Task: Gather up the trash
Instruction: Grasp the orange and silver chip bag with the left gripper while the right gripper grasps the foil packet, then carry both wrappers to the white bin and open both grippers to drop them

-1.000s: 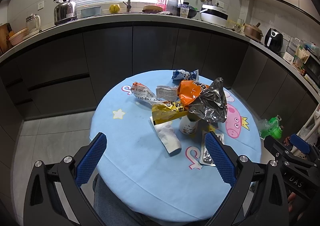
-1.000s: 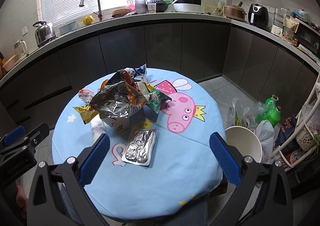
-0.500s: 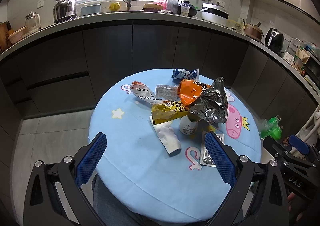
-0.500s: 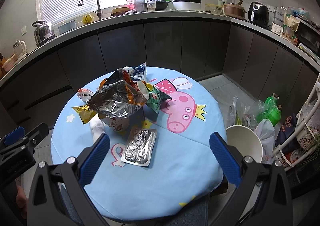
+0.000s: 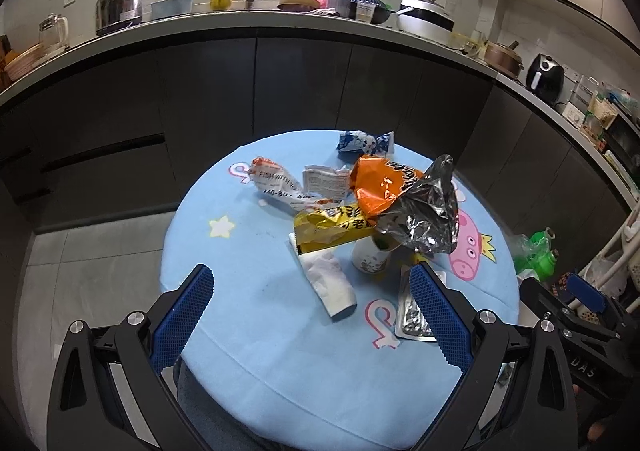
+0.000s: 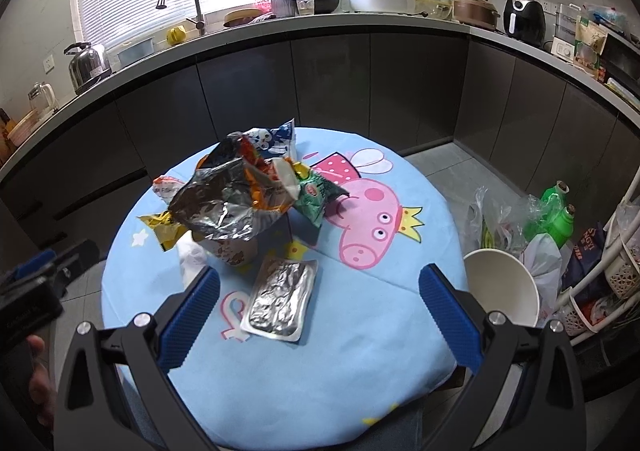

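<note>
I hold the left tongs [image 5: 310,315] and the right tongs [image 6: 318,317] wide open and empty, above the near edge of the round desk [image 6: 360,363]. The trash sits around a paper cup [image 5: 370,257]. A crumpled foil bag [image 6: 224,207] hides the cup's mouth. A flat foil pouch [image 6: 280,299] lies just beside the cup; in the left view my blue finger [image 5: 438,321] partly covers it.
</note>
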{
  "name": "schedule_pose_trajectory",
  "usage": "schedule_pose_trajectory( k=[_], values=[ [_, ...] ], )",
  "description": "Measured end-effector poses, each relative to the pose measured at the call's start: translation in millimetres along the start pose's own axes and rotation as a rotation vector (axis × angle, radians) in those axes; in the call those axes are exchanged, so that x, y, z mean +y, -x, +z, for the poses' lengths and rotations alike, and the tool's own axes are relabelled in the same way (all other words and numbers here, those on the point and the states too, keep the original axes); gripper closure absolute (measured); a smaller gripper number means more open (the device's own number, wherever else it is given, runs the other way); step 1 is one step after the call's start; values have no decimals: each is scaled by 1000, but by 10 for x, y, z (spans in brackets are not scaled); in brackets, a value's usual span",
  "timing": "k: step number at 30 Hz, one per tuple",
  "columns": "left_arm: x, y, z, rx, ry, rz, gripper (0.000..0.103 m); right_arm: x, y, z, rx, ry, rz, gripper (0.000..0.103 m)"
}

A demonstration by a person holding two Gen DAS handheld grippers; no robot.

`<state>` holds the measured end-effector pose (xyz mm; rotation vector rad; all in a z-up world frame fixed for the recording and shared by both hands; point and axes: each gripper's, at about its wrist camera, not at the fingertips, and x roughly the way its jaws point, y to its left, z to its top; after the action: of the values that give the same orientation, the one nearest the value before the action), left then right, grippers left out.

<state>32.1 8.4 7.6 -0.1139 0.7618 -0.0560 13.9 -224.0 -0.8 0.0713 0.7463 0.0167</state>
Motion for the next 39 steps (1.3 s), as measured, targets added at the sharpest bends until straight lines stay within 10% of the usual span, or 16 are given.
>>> schedule_pose_trajectory(
  k=[6, 19, 21, 29, 36, 39],
  values=[
    [-217, -279, 322, -25, -110, -124, 9, -97, -172, 26, 14, -8, 64, 3],
    [-766, -1189, 653, 61, -375, -74, 29, -149, -724, -197, 177, -54, 144, 3],
    [-814, -1267, 634, 85, -395, -73, 45, -141, -884, -277, 208, -60, 158, 3],
    [-727, -1311, 746, 137, -301, -145, 90, 147, -1295, -426, 252, -16, 147, 12],
    [-467, -966, 941, 94, -157, -241, 97, 404, -1453, -479, 267, 95, 67, 17],
    [-417, -900, 969, 87, -142, -249, 97, 427, -1408, -514, 247, 140, 46, 43]
  ],
)
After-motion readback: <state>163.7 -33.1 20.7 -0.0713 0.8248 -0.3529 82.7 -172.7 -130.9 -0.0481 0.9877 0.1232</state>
